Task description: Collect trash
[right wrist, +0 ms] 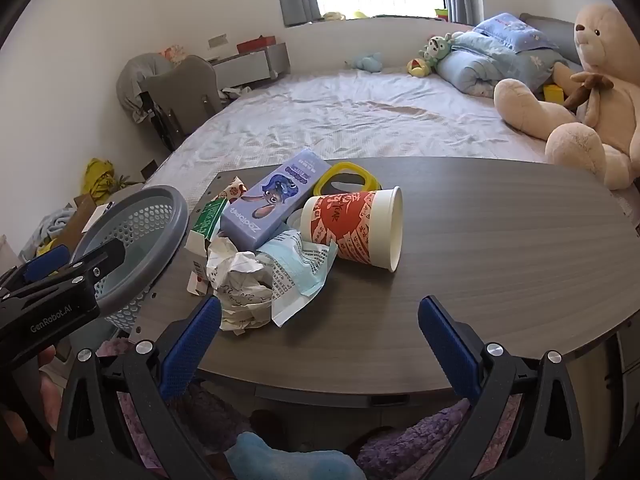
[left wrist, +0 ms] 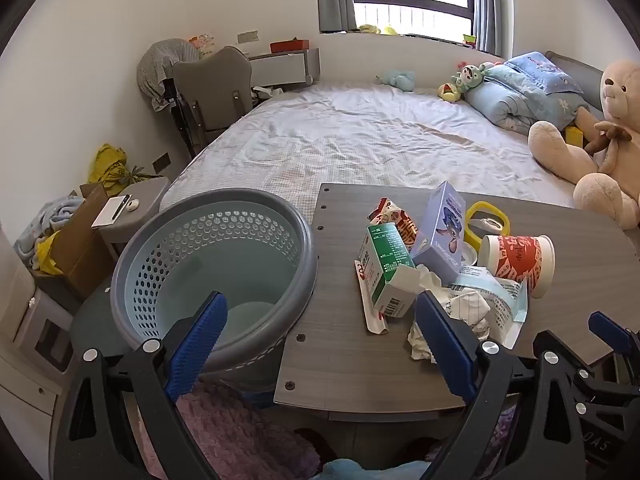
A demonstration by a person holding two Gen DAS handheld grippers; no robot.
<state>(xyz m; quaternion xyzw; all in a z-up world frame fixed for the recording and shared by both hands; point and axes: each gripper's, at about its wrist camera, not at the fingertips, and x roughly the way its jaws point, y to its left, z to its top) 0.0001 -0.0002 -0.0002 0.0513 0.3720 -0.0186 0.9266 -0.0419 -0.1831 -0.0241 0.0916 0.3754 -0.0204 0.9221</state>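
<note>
Bedroom setup: table (right wrist: 480,240) sitting at the bed's foot, bin (left wrist: 212,256) butting against its 9 o'clock edge. Nothing is showing inside the bin, so collection looks not yet started. Trash is piling on the table's left half: cup (right wrist: 356,228) lying on its side, purple box (right wrist: 268,200) at its 10 o'clock, green box (left wrist: 386,268), crumpled paper (right wrist: 240,284) nearest the grippers, yellow ring (right wrist: 344,178) at the back. Left gripper (left wrist: 332,336) and right gripper (right wrist: 320,336) are both hovering spread wide, gripping nothing. Whole pile is waiting to go in; paper looks the easiest first pick.
</note>
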